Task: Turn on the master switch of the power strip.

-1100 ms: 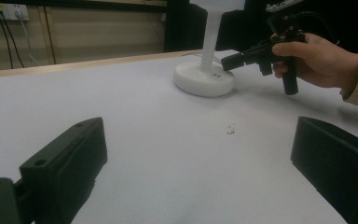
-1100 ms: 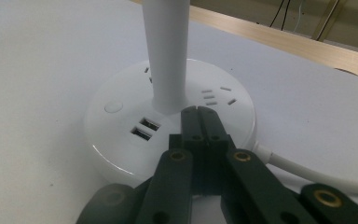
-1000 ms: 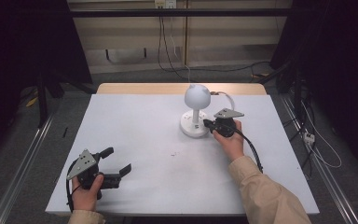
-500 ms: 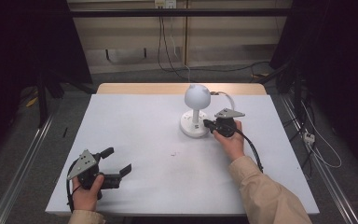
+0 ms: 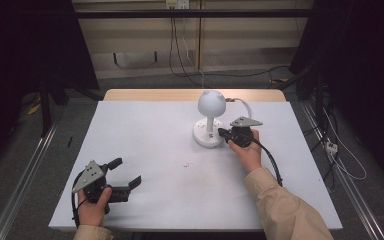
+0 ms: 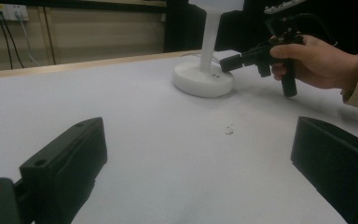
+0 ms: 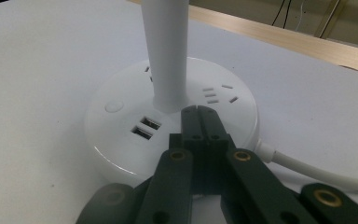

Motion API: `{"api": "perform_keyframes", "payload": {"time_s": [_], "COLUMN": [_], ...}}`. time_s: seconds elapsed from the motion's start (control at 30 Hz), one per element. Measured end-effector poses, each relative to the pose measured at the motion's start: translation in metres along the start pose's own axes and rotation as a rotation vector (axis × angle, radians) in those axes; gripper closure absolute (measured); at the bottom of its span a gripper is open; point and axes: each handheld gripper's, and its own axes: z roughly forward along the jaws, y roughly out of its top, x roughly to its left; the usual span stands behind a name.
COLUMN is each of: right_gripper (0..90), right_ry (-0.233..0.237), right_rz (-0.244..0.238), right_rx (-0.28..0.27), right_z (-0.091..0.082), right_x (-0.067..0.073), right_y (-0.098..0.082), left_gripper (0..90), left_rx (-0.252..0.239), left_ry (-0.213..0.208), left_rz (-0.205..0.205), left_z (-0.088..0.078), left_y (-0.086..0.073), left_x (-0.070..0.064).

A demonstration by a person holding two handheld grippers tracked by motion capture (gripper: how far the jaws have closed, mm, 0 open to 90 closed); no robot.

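High view: a white surface before a dark curtained room with cables along the far wall. A white lamp, globe head on a slim stem and round base, stands right of centre toward the far edge. The right hand-held gripper, jaws closed, meets the base; the left hand-held gripper, jaws apart and empty, rests near the front-left corner.

Left gripper view: the lamp stands far off across the surface.

Right gripper view: base with USB ports, sockets and a button; no legible writing.
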Motion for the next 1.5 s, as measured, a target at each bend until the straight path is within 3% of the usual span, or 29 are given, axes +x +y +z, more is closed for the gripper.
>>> {"api": "perform_keyframes", "payload": {"time_s": [1.5], "right_gripper": [90.0], "right_ry": [0.000], "right_rz": [-0.001], "right_rx": [0.013], "right_z": [0.0010], "right_x": [0.0001], "right_y": [-0.0001], "left_gripper": [3.1], "left_rx": [-0.001], "left_ry": [-0.009], "left_rz": [0.007], "left_z": [0.0012], "left_y": [0.0007], "left_x": [-0.0024]}}
